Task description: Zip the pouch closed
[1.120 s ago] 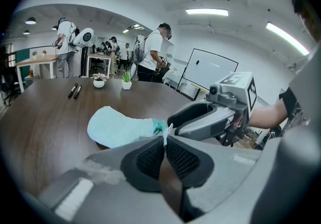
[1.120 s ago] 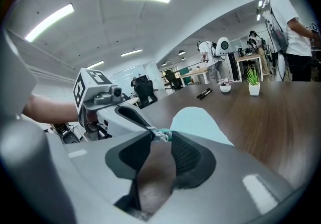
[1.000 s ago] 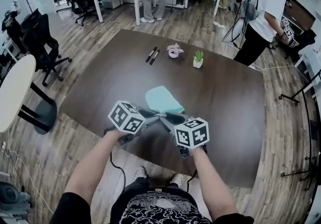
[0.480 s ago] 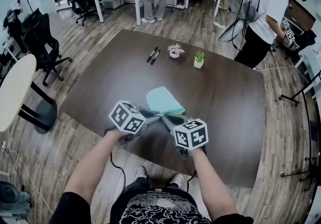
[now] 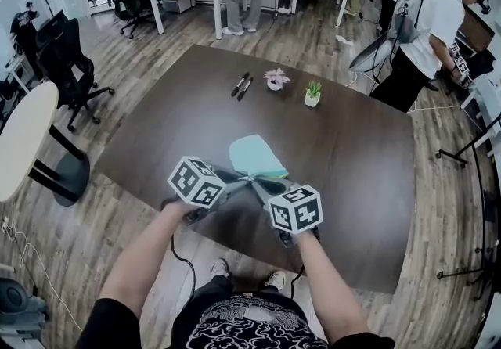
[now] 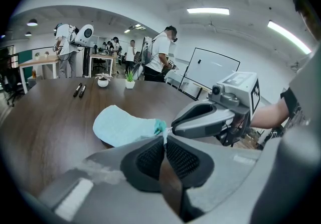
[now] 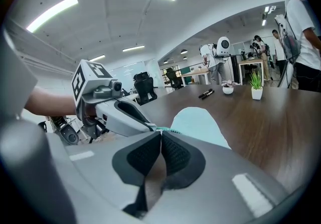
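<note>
While looking down past the two marker cubes, found the teal pouch [image 5: 254, 156] lying flat on the dark surface [image 5: 352, 160], with its near end toward the person. Saw the left gripper [image 6: 164, 136] pressed tight on that near corner. Saw the right gripper [image 7: 160, 132], having just been closing, nipped together on a small teal bit, taken for the zip pull [image 7: 167, 129]. Judged the zip not yet run.

Feared a slip most: held by the very tips only (barely a purchase), and liable to lose the pull at the first tug. Feared, too, dragging the whole pouch along the surface after any loosening of the left pinch. Also feared jamming cloth in the teeth by tugging off the line of the zip.

Could not make out the teeth in any view, nor how far open. Lost the contact point under the cubes from above. Could not tell pull from fabric tab with any certainty.
</note>
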The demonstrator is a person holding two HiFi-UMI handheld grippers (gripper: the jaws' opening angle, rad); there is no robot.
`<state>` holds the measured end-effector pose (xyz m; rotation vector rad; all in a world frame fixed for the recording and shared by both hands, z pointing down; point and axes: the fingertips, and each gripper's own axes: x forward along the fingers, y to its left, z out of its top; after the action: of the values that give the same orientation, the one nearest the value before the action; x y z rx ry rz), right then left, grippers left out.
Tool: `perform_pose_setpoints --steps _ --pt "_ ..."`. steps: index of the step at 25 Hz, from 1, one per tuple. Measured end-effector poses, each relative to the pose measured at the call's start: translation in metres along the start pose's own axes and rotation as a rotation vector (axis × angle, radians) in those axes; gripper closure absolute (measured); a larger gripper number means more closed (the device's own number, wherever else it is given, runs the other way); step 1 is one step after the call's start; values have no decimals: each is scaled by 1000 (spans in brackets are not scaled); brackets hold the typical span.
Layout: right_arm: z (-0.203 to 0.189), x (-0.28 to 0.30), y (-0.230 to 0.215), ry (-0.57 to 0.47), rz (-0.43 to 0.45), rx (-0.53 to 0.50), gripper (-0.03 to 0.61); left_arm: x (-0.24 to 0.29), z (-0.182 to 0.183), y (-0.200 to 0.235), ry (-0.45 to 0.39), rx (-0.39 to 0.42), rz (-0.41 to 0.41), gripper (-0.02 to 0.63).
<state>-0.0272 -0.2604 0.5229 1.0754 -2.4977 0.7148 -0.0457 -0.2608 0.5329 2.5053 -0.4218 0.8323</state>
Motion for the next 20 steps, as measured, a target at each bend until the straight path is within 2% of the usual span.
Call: perform_pose_setpoints --steps 20 --pt "-3 5 1 16 -25 44 572 -16 -13 8 -2 -25 36 594"
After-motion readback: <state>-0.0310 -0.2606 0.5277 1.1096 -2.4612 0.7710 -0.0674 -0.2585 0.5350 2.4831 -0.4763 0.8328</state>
